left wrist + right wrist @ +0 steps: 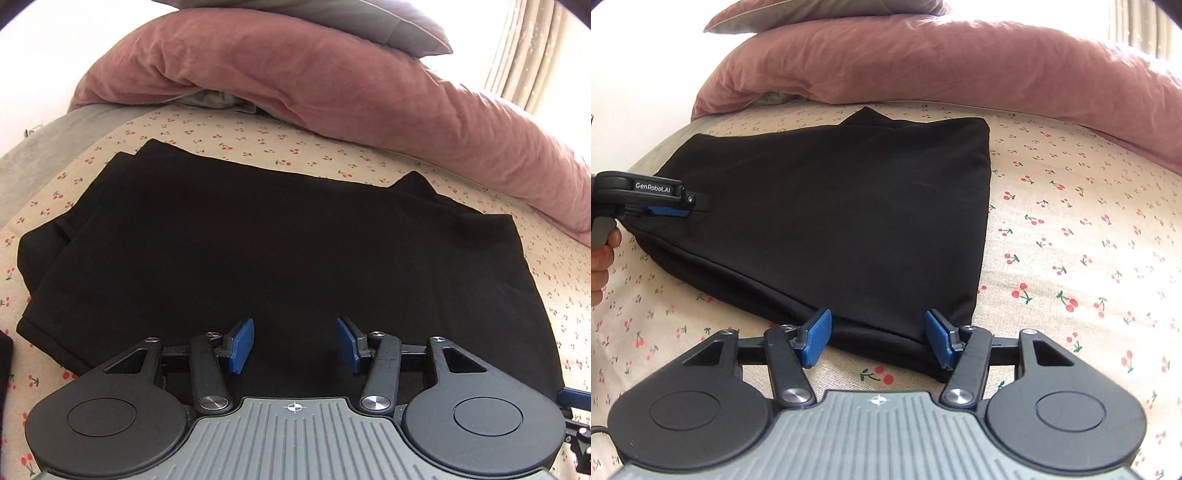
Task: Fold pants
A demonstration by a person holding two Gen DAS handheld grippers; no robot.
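pants folded small, both grippers free

black pants (842,221) lie folded in a compact stack mid-bed on the cherry-print sheet (1071,240), short of the pink duvet (942,62) along the far edge. my left gripper (294,345) hovers over the cloth, fingers apart, holding nothing. my right gripper (878,338) sits at the near corner, fingers apart, straddling the hem. i judge one more fold or a final smoothing remains; next needs a clean pinch of all layers. layer count unreadable in the black; a dark item at the sheet's left edge is cut off.
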